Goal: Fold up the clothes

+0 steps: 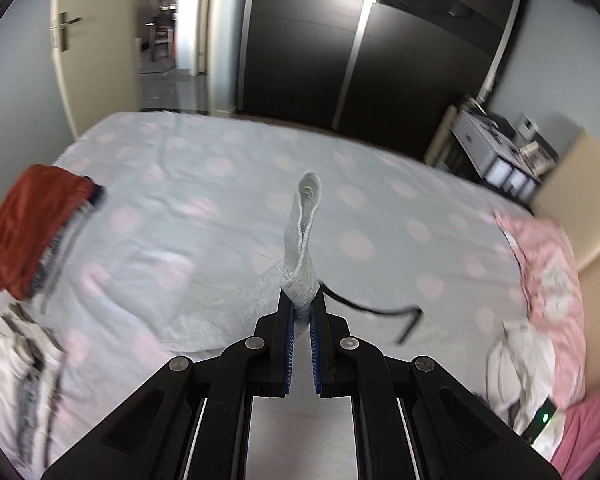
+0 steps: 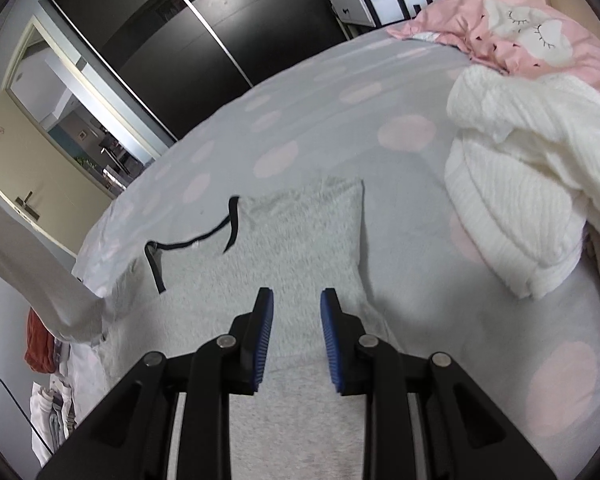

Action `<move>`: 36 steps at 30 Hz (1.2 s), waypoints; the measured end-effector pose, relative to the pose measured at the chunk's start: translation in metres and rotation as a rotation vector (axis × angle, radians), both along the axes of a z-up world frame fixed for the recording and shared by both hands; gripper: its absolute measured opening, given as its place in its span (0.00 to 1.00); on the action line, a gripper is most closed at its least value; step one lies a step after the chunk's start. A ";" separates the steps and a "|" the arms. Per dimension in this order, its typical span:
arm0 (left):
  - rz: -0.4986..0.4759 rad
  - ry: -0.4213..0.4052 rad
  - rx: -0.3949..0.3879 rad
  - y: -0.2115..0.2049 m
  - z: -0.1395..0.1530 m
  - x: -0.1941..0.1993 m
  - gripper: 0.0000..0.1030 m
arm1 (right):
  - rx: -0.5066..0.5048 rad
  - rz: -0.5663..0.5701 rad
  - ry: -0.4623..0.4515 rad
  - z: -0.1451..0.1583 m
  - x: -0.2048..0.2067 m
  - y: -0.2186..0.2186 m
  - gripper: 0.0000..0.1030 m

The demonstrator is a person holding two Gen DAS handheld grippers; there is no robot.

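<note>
**Left wrist: grey top pinched by one gripper, spread under the other**

Left gripper [image 1: 302, 312] is clamped on a bunched fold of the grey top [image 1: 300, 256], which rises from its fingertips above the bed [image 1: 220, 200]. Right wrist view: the right gripper [image 2: 296, 300] is parted and grips nothing, hovering over the top [image 2: 300, 232], which lies flat beneath and ahead of it, black-trimmed neckline [image 2: 196, 242] to its left. A white knit [image 2: 520, 184] is heaped at right, well apart from the top.
</note>
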State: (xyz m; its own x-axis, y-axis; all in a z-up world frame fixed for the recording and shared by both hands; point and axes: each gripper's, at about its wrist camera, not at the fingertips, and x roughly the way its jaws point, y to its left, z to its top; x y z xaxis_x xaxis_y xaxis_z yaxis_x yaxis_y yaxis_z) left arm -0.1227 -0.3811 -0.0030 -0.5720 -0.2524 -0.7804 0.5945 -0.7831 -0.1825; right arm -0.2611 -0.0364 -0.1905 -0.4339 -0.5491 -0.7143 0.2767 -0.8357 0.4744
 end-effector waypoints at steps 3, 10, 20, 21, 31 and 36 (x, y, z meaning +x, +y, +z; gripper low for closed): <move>-0.044 -0.021 0.072 0.036 -0.038 -0.017 0.07 | -0.009 -0.004 -0.013 0.000 -0.003 -0.002 0.23; -0.133 -0.133 0.064 0.107 -0.120 -0.048 0.08 | 0.030 0.063 -0.060 -0.013 -0.005 -0.021 0.23; -0.377 -0.272 0.128 0.140 -0.173 -0.059 0.28 | 0.060 0.155 -0.104 -0.029 0.000 -0.039 0.23; -0.385 -0.259 0.125 0.136 -0.169 -0.054 0.28 | 0.049 0.160 -0.110 -0.030 0.000 -0.039 0.23; -0.301 -0.290 -0.097 0.049 -0.167 0.027 0.29 | -0.101 0.158 -0.173 -0.036 0.017 -0.038 0.23; -0.209 -0.351 -0.219 -0.021 -0.185 0.060 0.29 | -0.049 0.147 -0.227 -0.041 0.033 -0.062 0.24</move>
